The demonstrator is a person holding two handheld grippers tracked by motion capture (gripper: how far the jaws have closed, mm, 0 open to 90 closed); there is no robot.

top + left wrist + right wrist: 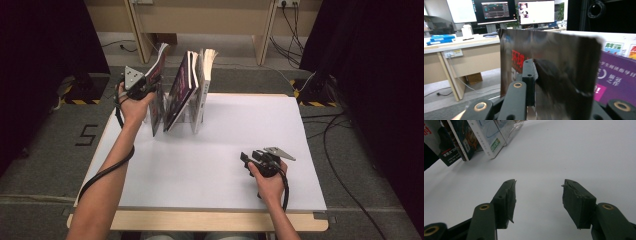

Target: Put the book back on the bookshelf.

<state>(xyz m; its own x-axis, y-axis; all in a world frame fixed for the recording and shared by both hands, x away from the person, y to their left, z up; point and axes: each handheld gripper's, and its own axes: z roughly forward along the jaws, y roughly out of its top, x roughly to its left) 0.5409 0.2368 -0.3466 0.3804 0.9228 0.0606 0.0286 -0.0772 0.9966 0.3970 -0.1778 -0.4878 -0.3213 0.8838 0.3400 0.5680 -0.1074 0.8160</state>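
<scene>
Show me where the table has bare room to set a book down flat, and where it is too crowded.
Free: the white tabletop between the standing books and the right gripper, and the far right part beside the white book. Crowded: the far left corner, where the left gripper has the leaning book between its jaws.

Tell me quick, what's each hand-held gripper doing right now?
Left hand-held gripper: jaws on either side of the leftmost book; whether the pads press it cannot be told.
Right hand-held gripper: open, holding nothing, over the white table.
</scene>
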